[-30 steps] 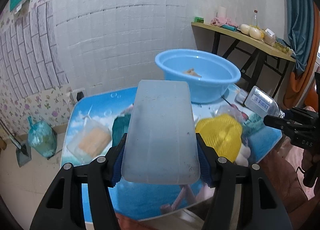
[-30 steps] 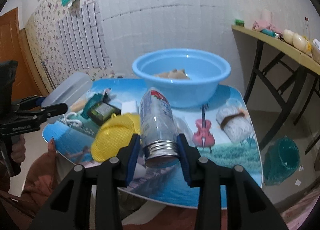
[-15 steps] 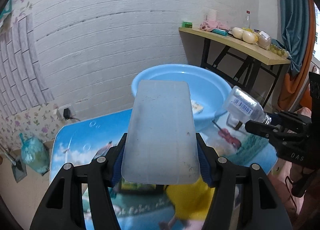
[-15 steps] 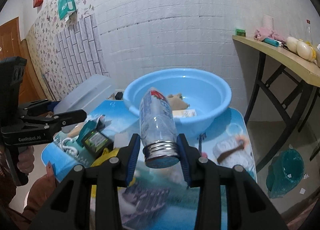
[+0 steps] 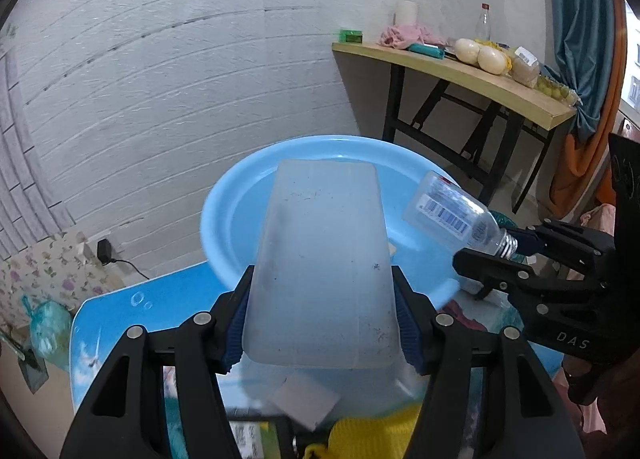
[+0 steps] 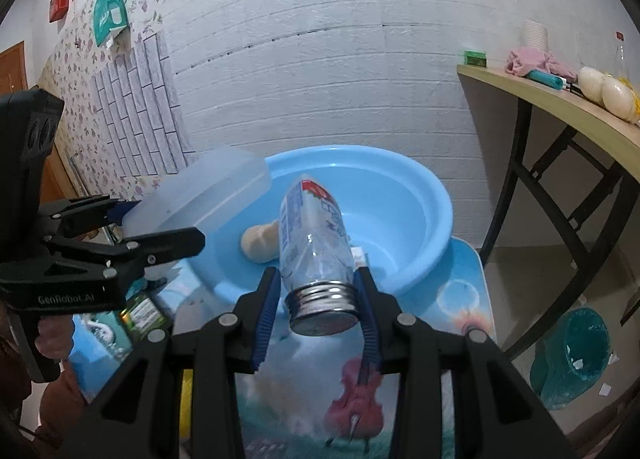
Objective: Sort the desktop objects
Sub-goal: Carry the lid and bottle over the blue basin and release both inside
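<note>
The clear bottle (image 6: 316,243) is clamped at its neck by the right gripper (image 6: 318,299), long axis pointing into the blue basin (image 6: 424,195) (metal cap toward the camera). The left gripper (image 5: 322,319) grips a frosted plastic box (image 5: 324,259) over the basin's near rim.

The frosted translucent plastic box (image 5: 324,271) covered most of the round light-blue plastic basin (image 5: 236,211) in the left wrist view, so the basin's contents could not be told there. In the right wrist view, the clear plastic bottle with a metal screw cap (image 6: 316,247) hid part of a beige rounded item (image 6: 260,243) lying in the basin; what it was stayed unclear. A yellow mesh object (image 5: 372,435) was cut off by the lower edge. The grey block (image 5: 304,403) beneath the box was blurred. The picture-printed blue bench (image 6: 460,299) was smeared near the violin print (image 6: 356,399).
</note>
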A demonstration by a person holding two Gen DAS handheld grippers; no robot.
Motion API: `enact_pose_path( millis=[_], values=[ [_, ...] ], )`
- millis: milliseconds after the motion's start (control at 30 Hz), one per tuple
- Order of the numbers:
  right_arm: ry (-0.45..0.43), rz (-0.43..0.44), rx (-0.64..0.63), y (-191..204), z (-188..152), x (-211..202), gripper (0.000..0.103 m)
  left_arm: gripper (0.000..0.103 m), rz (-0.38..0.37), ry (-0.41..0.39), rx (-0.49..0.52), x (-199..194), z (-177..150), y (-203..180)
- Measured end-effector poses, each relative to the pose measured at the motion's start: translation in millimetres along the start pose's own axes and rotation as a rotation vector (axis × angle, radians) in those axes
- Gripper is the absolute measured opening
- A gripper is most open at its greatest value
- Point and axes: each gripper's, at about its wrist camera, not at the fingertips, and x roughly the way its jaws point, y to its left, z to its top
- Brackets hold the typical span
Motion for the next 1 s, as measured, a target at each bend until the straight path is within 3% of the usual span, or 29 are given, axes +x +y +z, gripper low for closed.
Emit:
enact_pose_path(
  millis=[400,633,1000],
  values=[
    [0.0,-0.013,0.018,-8.5,3.4,19.8,0.038,0.062,-0.017,0.049,0.0,25.2,2.3,-4.1],
    [0.008,-0.011,0.026,-6.0,3.5,21.1,0.038,0.062,-0.016,0.011,0.007,9.8,1.7,-4.6],
    [0.007,-0.022,0.027,-1.3,-0.9,5.5,0.038,0.062,0.03,0.016,-0.03,-14.5,-17.8,12.0]
  ],
)
